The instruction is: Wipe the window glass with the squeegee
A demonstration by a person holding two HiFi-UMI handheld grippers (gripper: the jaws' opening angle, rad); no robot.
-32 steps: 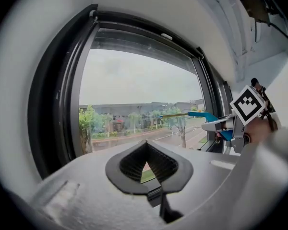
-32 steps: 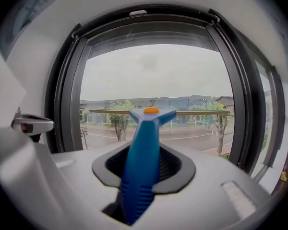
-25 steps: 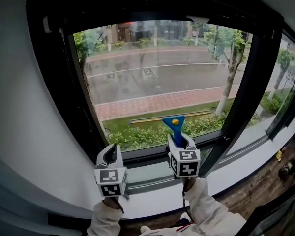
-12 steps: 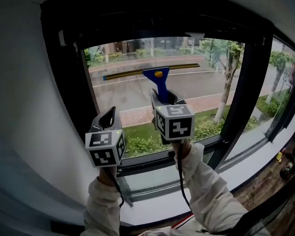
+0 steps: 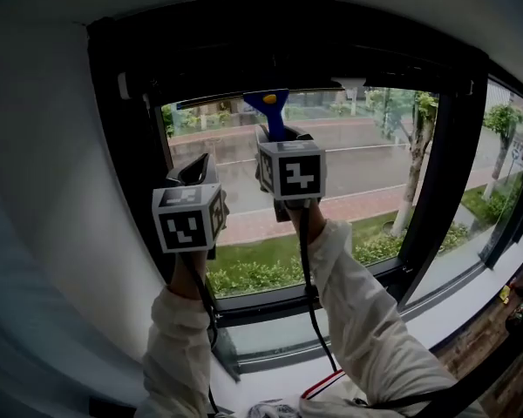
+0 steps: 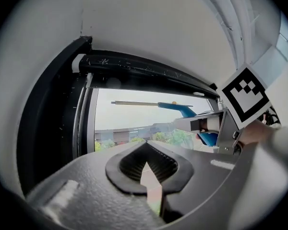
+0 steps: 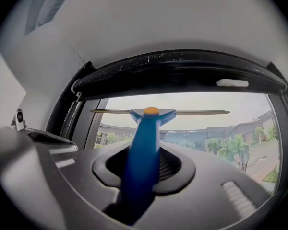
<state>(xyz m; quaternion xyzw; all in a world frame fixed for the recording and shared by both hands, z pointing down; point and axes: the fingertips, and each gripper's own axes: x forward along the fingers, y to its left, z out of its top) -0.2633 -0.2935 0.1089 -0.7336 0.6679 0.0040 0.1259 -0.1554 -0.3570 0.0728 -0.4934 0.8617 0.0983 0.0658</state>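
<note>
The blue-handled squeegee (image 5: pixel 271 110) stands upright in my right gripper (image 5: pixel 277 139), which is shut on its handle (image 7: pixel 143 150). Its long thin blade (image 7: pixel 159 112) lies level against the window glass (image 5: pixel 349 190), just under the black top frame (image 5: pixel 288 55). My left gripper (image 5: pixel 195 174) is raised to the left of the right one, a little lower, near the pane's left edge. Its jaws (image 6: pixel 146 170) are shut with nothing in them. From the left gripper view the squeegee (image 6: pixel 176 106) and the right gripper (image 6: pixel 216 128) show to the right.
A black upright frame bar (image 5: pixel 436 181) bounds the pane on the right, with another pane beyond it. A grey wall (image 5: pixel 61 198) stands at the left. The sill (image 5: pixel 270 360) runs below. A street, trees and hedges lie outside.
Both grippers have risen from sill height to the top of the pane. The squeegee blade went from the lower part of the glass up to just under the top frame.
</note>
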